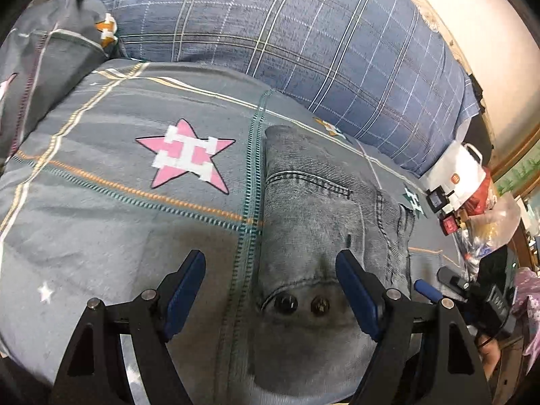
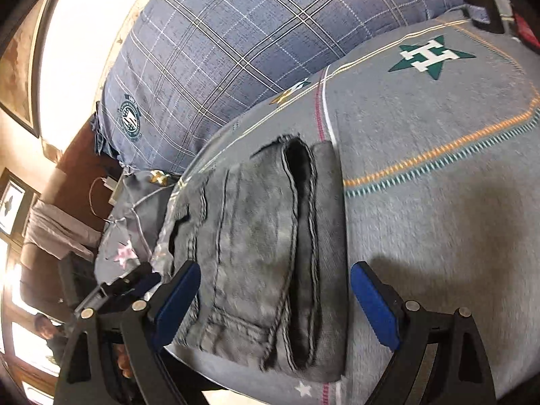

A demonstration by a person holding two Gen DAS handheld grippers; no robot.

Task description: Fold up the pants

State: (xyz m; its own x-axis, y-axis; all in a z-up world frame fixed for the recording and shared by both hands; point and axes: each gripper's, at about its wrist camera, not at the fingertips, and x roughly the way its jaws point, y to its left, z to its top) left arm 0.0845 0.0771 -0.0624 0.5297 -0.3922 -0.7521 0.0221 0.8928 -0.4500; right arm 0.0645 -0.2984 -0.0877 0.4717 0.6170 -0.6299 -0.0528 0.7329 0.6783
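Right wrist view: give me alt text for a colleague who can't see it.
Folded grey jeans lie in a compact bundle on a grey star-patterned bedspread, directly ahead of the open right tongs, which hold nothing. A blue plaid pillow lies beyond them.

The bed (image 1: 101,236) is covered with a grey sheet printed with stars and striped lines. Directly on it lie the folded grey pants (image 1: 320,209) – a compact bundle near the front edge – and behind them a large blue checked pillow (image 1: 287,27) rests against the wall.
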